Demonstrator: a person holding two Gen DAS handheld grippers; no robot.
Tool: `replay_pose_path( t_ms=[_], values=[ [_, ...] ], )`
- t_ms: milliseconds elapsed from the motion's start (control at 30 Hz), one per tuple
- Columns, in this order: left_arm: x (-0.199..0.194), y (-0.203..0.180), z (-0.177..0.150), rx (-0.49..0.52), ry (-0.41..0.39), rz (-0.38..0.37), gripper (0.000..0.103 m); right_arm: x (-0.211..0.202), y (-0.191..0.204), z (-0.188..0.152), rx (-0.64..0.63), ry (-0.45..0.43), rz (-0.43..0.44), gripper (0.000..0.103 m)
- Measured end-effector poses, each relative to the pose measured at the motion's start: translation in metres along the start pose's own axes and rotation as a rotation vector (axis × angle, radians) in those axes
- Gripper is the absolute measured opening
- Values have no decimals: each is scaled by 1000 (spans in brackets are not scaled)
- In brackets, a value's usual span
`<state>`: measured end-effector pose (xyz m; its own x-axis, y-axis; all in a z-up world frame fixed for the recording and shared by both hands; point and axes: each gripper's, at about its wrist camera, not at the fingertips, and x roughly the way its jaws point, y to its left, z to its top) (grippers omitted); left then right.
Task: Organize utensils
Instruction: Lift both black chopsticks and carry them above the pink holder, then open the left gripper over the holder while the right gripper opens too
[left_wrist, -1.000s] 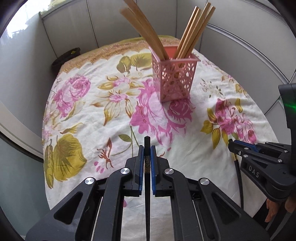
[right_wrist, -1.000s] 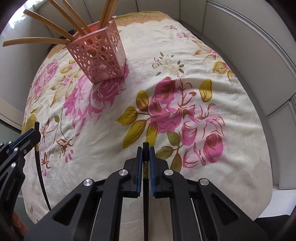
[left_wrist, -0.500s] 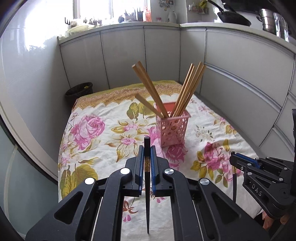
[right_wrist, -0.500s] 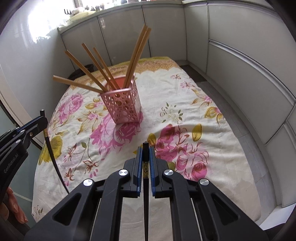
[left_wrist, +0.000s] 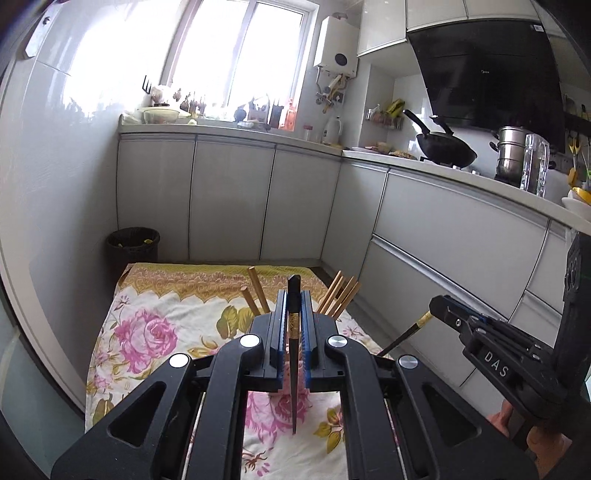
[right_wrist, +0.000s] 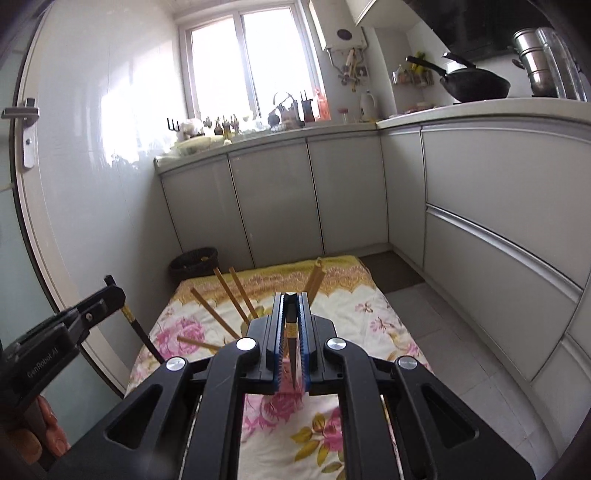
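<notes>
At frame centre we hold a black gold-banded chopstick (left_wrist: 294, 354) in each clenched hand-held gripper (left_wrist: 294, 295) | upright, likely for dropping among the tan wooden chopsticks (left_wrist: 341, 295).

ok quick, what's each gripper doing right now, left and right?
Left gripper: closed on a black chopstick.
Right gripper: closed on another black chopstick.

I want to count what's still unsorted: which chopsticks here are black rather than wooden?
Two: the black chopstick clamped in the left gripper and the black chopstick in the right gripper. The wooden chopsticks fan out behind the grippers, above the floral cloth.
</notes>
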<state>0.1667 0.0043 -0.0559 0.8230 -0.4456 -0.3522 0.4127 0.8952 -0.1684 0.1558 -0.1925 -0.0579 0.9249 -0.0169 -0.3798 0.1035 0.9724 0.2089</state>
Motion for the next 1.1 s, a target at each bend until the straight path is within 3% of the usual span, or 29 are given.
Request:
replay_pose_path(
  t_ms=[433, 667, 767, 833, 900, 1000, 1100],
  values=[
    [38, -5, 50, -6, -65, -28, 6, 29, 19, 80, -5, -157, 69, 7],
    [82, 7, 54, -44, -75, -19, 6, 73, 6, 79, 53, -170, 77, 7],
    [108, 16, 41, -85, -24, -25, 7, 96, -5, 64, 90, -138, 84, 8],
    [121, 24, 30, -130, 7, -49, 14, 114, -13, 53, 122, -93, 93, 8],
    [124, 32, 22, -170, 17, -54, 37, 123, -20, 42, 158, -64, 95, 13],
    [113, 39, 21, -184, -11, -58, 40, 119, -26, 35, 201, -65, 95, 41],
    [93, 40, 30, -185, -61, -62, 51, 104, -29, 39, 219, -91, 94, 42]
  ],
)
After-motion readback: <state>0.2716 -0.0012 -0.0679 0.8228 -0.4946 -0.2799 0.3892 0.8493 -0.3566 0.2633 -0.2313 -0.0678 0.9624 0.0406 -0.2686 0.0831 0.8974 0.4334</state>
